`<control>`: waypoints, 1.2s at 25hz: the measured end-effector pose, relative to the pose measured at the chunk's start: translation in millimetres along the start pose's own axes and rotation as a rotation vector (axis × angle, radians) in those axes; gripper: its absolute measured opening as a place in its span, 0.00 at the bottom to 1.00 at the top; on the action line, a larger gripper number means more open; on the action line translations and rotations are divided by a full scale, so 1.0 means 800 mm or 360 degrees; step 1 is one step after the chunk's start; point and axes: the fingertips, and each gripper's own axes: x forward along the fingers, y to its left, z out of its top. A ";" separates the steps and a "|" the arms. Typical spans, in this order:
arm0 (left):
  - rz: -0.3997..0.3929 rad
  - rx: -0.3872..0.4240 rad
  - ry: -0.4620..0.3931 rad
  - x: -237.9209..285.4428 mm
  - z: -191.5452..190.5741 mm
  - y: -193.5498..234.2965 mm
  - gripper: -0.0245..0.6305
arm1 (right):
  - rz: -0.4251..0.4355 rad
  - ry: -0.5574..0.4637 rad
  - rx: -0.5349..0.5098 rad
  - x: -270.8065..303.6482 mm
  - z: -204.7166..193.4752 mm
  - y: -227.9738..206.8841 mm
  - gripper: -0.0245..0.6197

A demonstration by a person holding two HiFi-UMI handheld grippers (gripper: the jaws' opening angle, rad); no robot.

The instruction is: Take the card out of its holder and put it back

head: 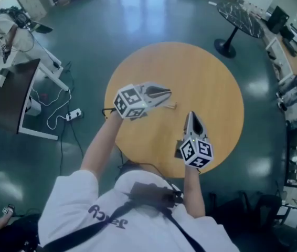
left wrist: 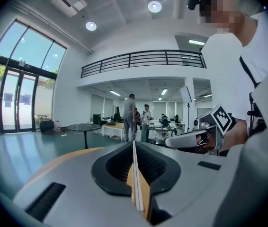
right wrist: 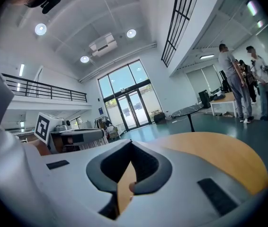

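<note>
My left gripper (head: 168, 94) hangs over the round wooden table (head: 211, 72), pointing right and roughly level. In the left gripper view its jaws (left wrist: 134, 148) are shut on a thin flat card holder (left wrist: 136, 183), seen edge-on as layered white lines. I cannot tell the card apart from its sleeve. A small pale piece (head: 171, 106) shows just below the left tips in the head view. My right gripper (head: 190, 114) points away from me near the table's front. Its jaws (right wrist: 132, 155) are closed, and nothing clearly shows between them.
The table's bare top (right wrist: 219, 155) spreads ahead of both grippers. A dark round side table (head: 240, 17) stands at the back right. Two people (left wrist: 136, 117) stand by desks farther off. A monitor and loose cables (head: 59, 109) lie on the floor at left.
</note>
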 end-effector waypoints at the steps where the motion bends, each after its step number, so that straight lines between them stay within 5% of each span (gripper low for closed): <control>1: 0.0050 -0.0009 0.0008 -0.007 0.001 -0.001 0.08 | 0.0011 -0.0009 -0.0007 -0.002 0.002 0.003 0.06; 11: 0.0702 -0.0184 -0.0202 -0.081 0.016 0.016 0.08 | 0.0093 -0.0085 -0.0063 -0.016 0.016 0.033 0.06; 18: 0.0998 -0.0178 -0.0278 -0.102 0.019 0.006 0.08 | 0.0116 -0.0114 -0.0102 -0.026 0.023 0.049 0.06; 23: 0.1109 -0.0081 -0.0283 -0.098 0.020 -0.025 0.08 | 0.0109 -0.0147 -0.0113 -0.031 0.028 0.051 0.06; 30: 0.1090 -0.0087 -0.0352 -0.087 0.018 -0.049 0.08 | 0.0113 -0.0194 -0.0139 -0.034 0.039 0.059 0.06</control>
